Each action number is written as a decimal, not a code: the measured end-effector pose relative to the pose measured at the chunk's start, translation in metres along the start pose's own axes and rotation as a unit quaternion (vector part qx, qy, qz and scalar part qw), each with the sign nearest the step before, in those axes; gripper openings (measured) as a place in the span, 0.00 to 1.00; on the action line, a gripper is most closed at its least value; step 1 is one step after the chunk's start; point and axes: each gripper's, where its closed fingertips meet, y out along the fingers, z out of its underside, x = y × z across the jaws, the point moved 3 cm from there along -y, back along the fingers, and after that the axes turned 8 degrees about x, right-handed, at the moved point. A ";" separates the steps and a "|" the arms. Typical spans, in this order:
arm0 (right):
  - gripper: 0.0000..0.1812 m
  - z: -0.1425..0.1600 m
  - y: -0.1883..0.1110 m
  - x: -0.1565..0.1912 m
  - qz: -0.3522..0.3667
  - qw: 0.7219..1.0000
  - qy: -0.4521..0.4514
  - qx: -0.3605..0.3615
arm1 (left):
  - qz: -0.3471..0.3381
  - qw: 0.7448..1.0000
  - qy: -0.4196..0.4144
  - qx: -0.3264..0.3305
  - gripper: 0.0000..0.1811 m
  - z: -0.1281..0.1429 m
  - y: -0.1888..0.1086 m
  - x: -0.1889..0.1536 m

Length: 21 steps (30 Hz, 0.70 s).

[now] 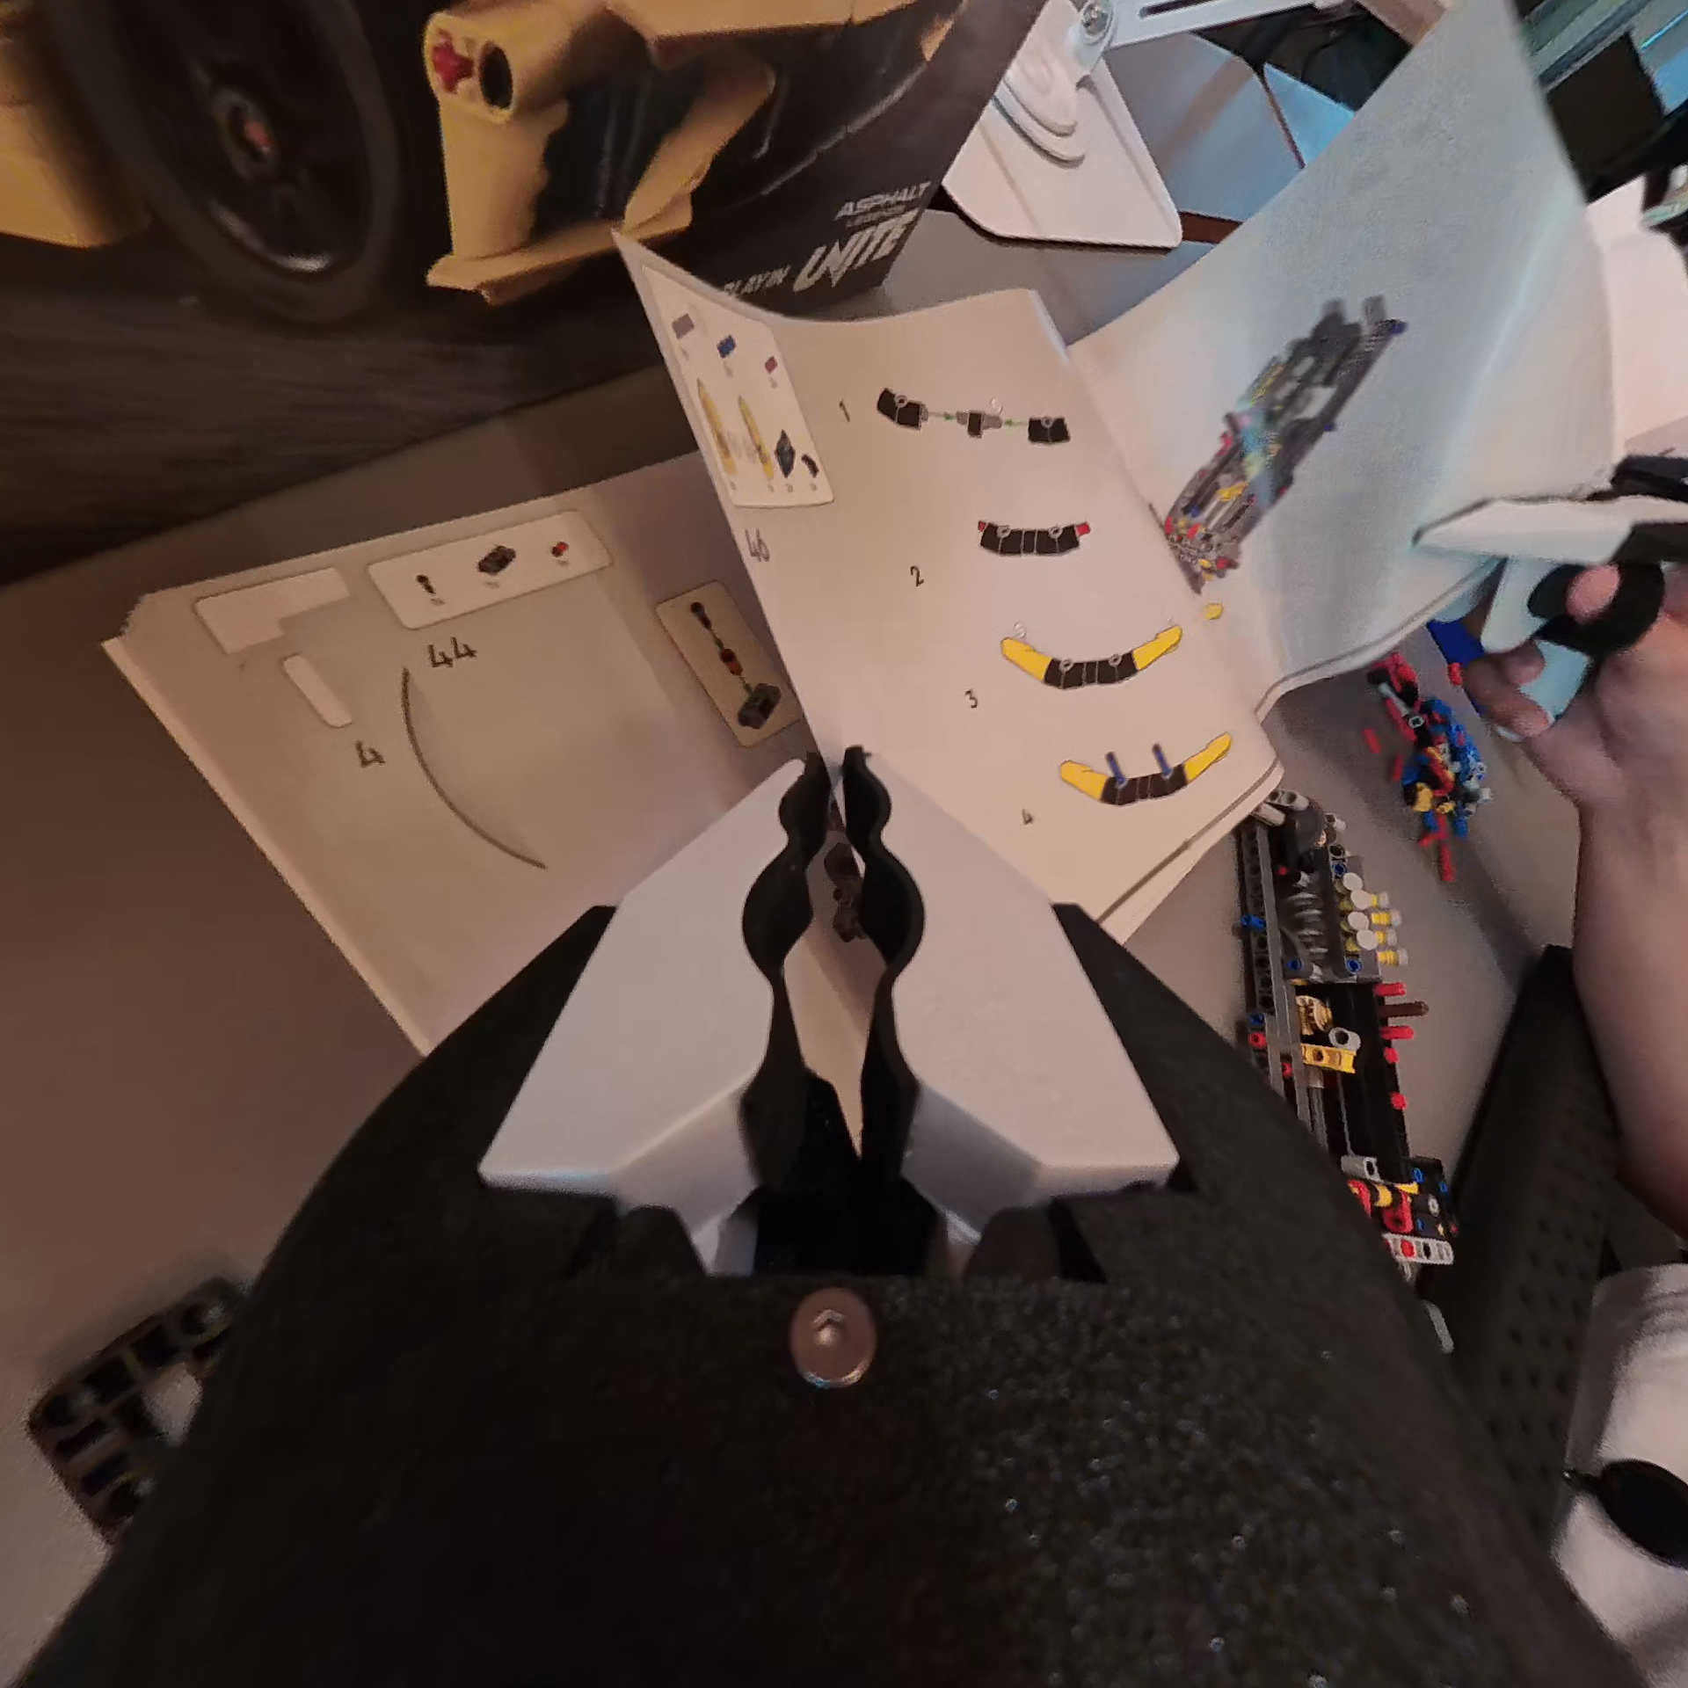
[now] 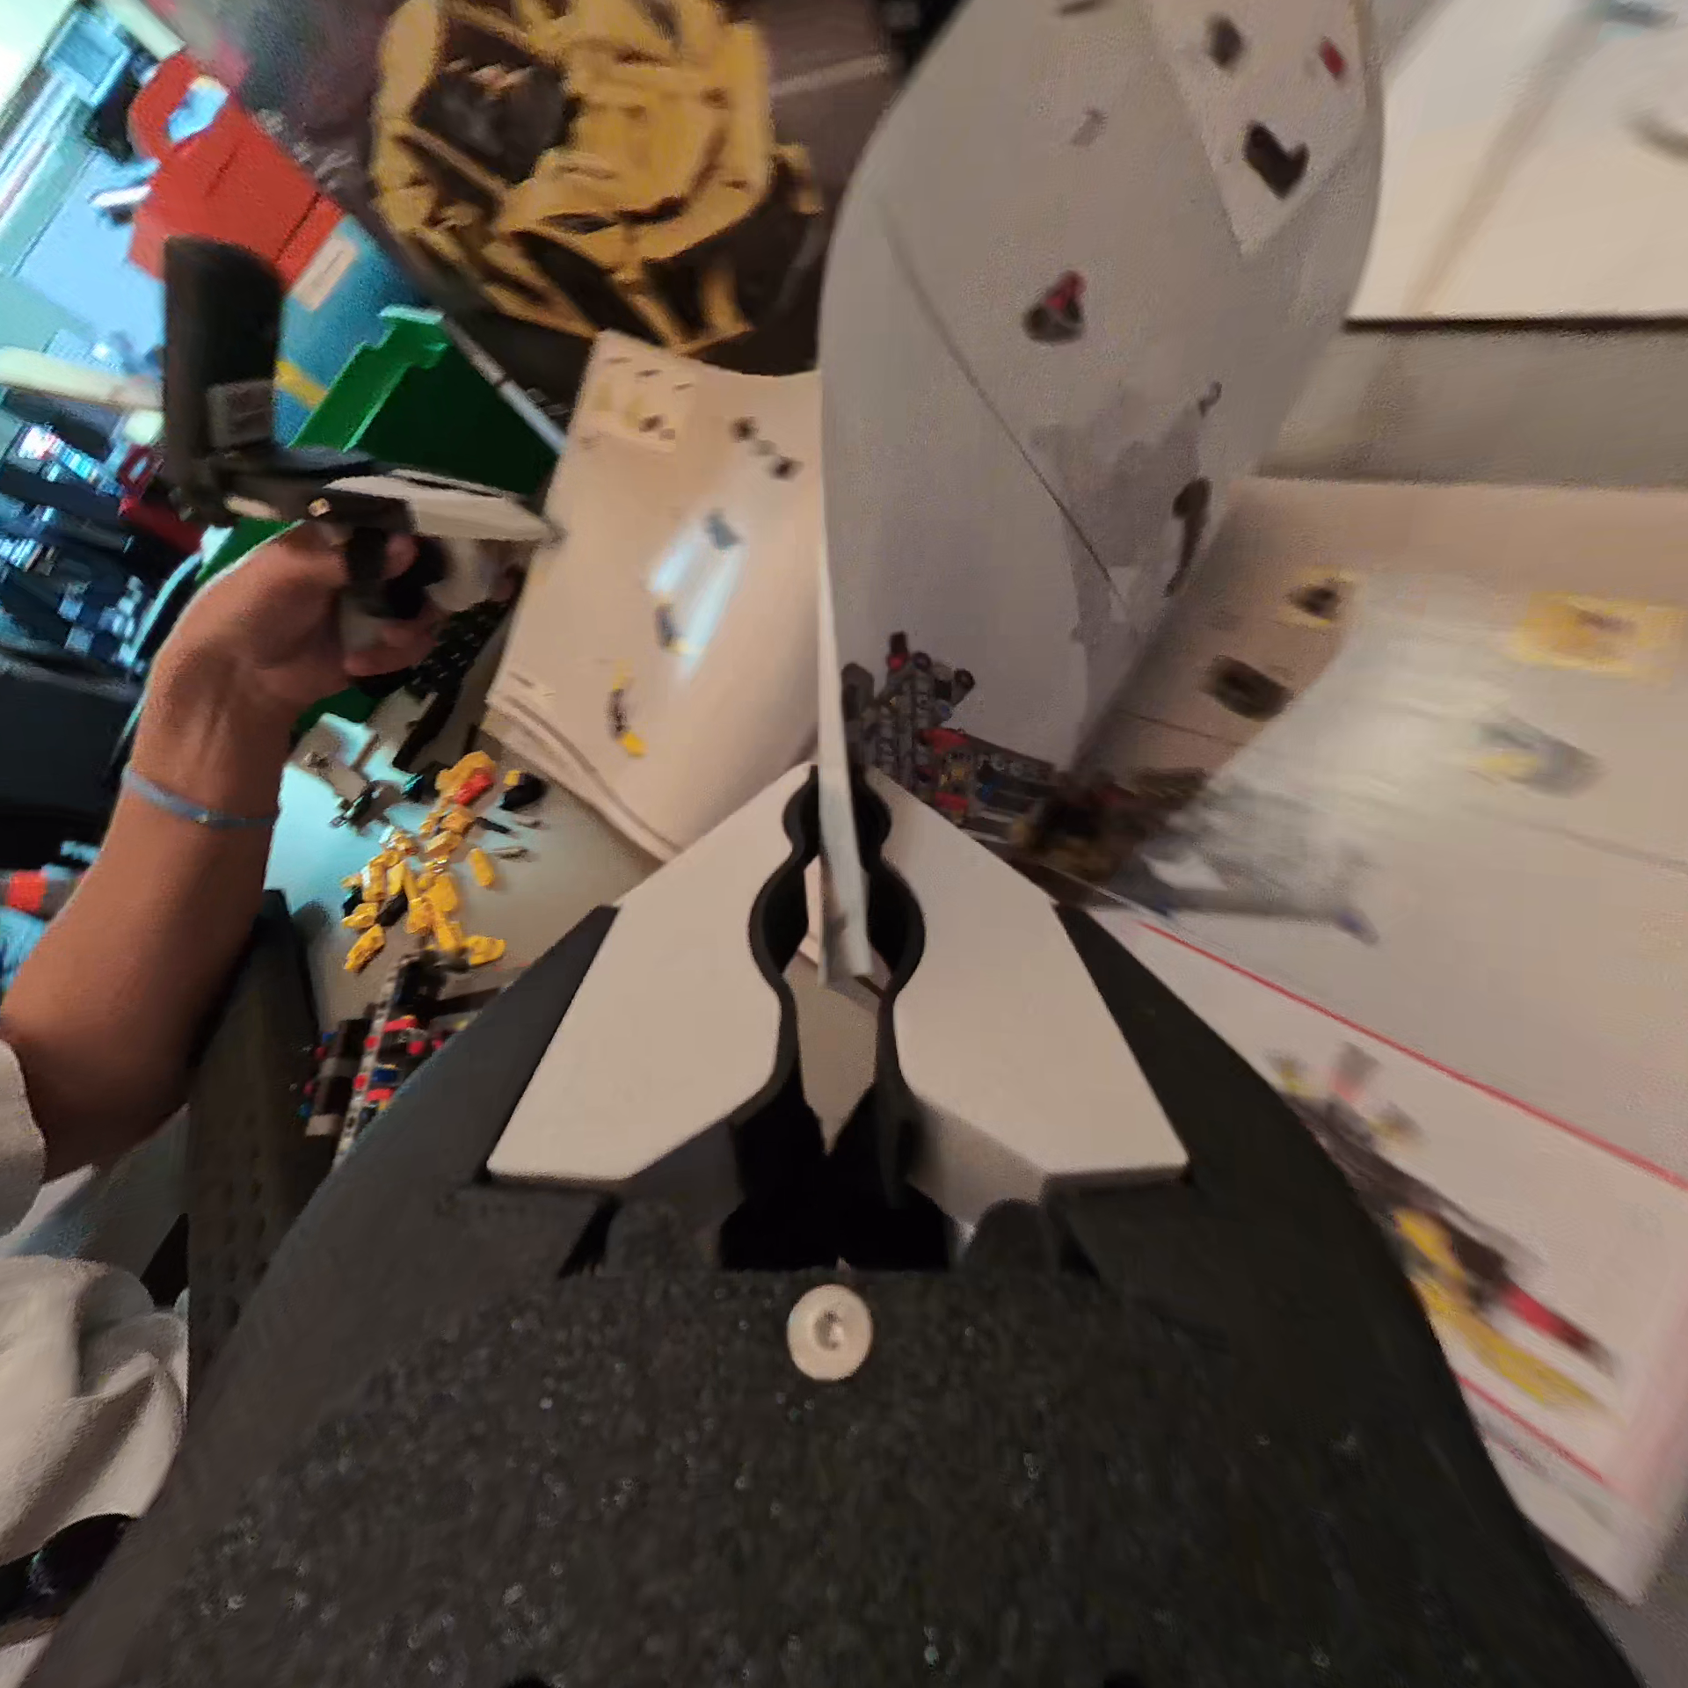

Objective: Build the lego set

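my booklet [image 1: 986, 585]: smooth paper, faint sheen | my gripper [image 1: 827, 776]: grainy matt black body, smooth white shells, shiny metal screw [image 1: 829, 1338] | bricks [image 2: 429, 877]: glossy plastic

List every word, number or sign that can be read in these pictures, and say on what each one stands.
I do not quote writing; here is where it stands.
On the black box: white lettering, readable.
On the open instruction booklet: step and page numbers, readable.
On the lifted page in the right gripper: print blurred, unreadable.
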 end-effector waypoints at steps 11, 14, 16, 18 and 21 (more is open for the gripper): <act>0.10 -0.009 0.188 0.159 -0.101 0.968 -0.110 0.201 | -0.038 0.998 -0.031 -0.028 0.01 0.001 -0.022 0.037; 0.23 0.004 0.189 0.172 -0.135 0.960 -0.118 0.215 | -0.068 0.996 -0.017 -0.056 0.02 -0.005 -0.040 0.042; 0.27 0.000 0.165 0.173 -0.138 0.967 -0.126 0.172 | -0.094 0.993 0.005 -0.076 0.04 -0.011 -0.051 0.041; 0.31 -0.004 0.129 0.166 -0.119 0.976 -0.138 0.123 | -0.120 0.988 0.031 -0.087 0.06 -0.016 -0.057 0.037; 0.31 -0.001 0.071 0.142 -0.064 0.985 -0.160 0.031 | -0.150 0.982 0.076 -0.085 0.09 -0.019 -0.056 0.028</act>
